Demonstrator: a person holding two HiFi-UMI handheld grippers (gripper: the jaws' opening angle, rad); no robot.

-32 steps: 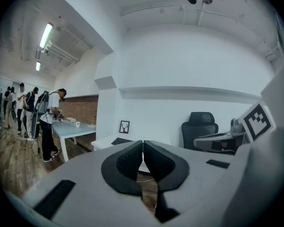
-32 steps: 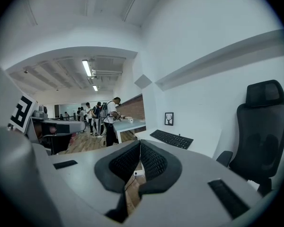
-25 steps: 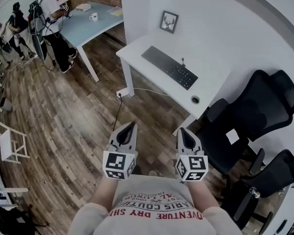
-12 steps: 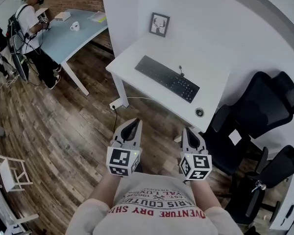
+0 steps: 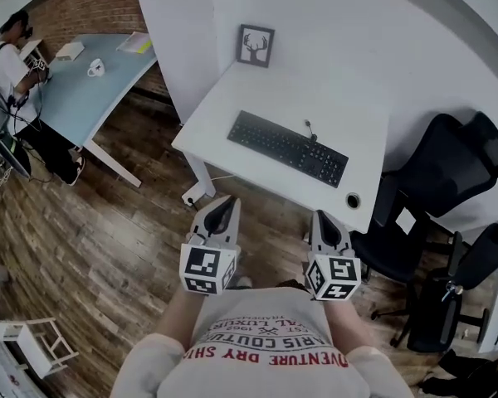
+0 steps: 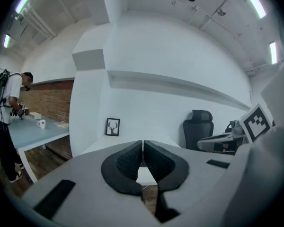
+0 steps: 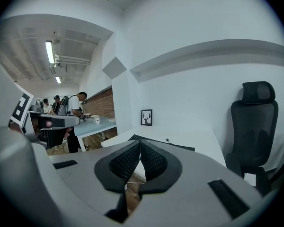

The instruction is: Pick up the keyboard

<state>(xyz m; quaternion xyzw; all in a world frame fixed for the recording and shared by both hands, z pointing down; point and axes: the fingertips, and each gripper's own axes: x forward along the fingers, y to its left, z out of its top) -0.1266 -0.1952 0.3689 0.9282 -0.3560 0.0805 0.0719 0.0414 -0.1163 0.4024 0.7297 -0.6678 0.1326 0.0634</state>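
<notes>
We hold the left gripper [image 5: 225, 205] and right gripper [image 5: 321, 219] with jaws pressed together and nothing between them, both short of the white desk's [image 5: 340, 106] near edge. The black keyboard [image 5: 287, 148] lies flat along that edge, untouched. Our shirt [image 5: 266, 332] print partly reads "VENTURE DRY".

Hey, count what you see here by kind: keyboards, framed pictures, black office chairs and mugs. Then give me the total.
Keyboard: 1
Framed picture: 1
Black office chair: 2
Mug: 1
Total: 5
</notes>
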